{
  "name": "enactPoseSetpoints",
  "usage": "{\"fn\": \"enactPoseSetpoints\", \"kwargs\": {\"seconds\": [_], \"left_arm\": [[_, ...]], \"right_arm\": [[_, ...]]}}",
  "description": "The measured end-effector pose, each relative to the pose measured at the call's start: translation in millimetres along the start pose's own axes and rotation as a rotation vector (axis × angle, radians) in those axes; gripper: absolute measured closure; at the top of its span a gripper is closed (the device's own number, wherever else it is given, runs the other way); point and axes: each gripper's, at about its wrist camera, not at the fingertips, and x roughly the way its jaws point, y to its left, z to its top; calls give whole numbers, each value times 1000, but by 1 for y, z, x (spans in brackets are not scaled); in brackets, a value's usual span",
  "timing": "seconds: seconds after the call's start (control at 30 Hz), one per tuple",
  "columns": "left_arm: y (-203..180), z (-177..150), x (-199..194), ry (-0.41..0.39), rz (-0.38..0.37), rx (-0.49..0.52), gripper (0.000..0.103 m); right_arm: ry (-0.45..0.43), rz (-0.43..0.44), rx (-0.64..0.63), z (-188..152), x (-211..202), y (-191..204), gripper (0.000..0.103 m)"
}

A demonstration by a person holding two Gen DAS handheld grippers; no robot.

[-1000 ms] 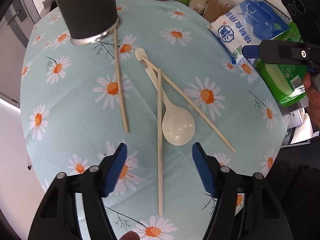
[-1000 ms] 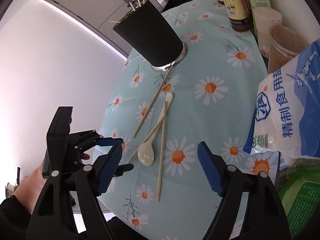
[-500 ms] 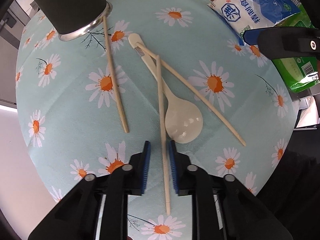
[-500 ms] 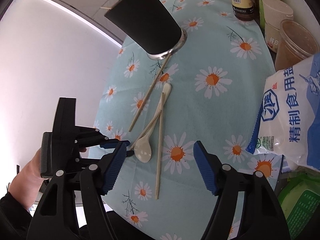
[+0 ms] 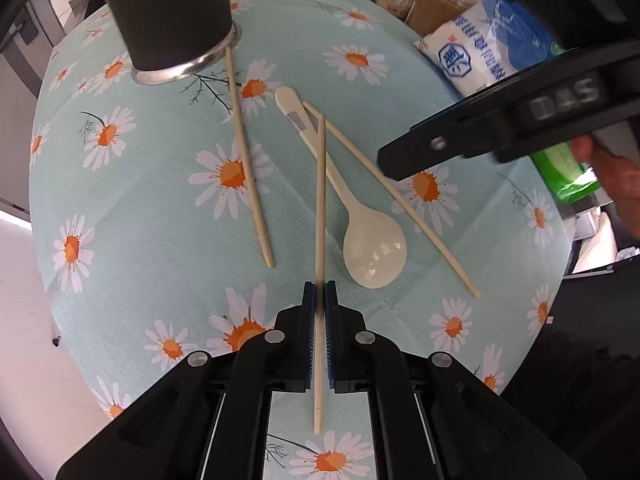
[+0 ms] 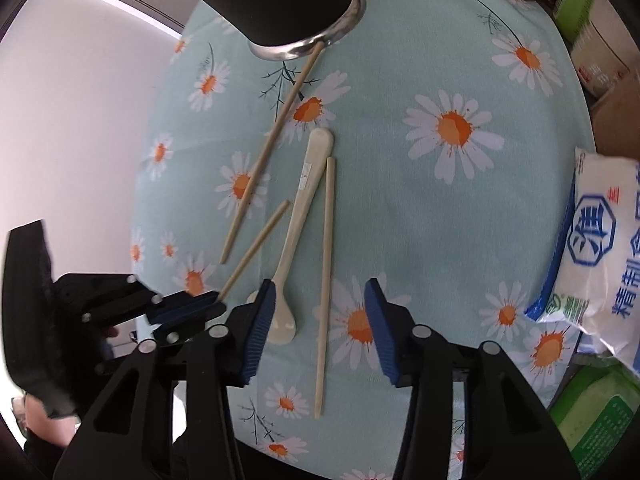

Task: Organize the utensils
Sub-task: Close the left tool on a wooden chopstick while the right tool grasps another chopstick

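One chopstick [image 5: 320, 200] is clamped by the left gripper [image 5: 319, 300]; the right gripper [image 6: 320, 312], jaws just narrowing but apart, straddles another chopstick [image 6: 326, 272]; a lift toward the cup [image 5: 168, 16] at eleven o'clock is needed next.

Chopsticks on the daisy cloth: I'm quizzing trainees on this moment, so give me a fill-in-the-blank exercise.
1. The left gripper is shut on a ____.
2. One chopstick touches the base of the black ____.
3. The spoon lies with its bowl facing ____.
4. The right gripper straddles a chopstick with its jaws ____.

Missing words: chopstick; cup; up; open
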Motion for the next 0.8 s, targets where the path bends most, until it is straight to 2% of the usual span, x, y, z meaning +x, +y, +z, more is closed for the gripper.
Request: {"fn": "enactPoseSetpoints", "kwargs": {"seconds": [0.27, 0.43, 0.5, 0.57, 0.8], "left_arm": [[44, -33, -39, -86, -76, -66, 99], [62, -52, -58, -120, -103, -67, 99], [59, -49, -57, -124, -117, -70, 99], [66, -52, -60, -128, -131, -70, 99], [68, -56, -54, -139, -171, -59, 99]], "right_arm": [[82, -192, 0, 11, 26, 22, 79], [81, -289, 15, 13, 30, 30, 87], [80, -327, 7, 13, 34, 37, 89], [80, -357, 19, 12, 38, 41, 97], [76, -343, 99, 14, 34, 32, 97]]}}
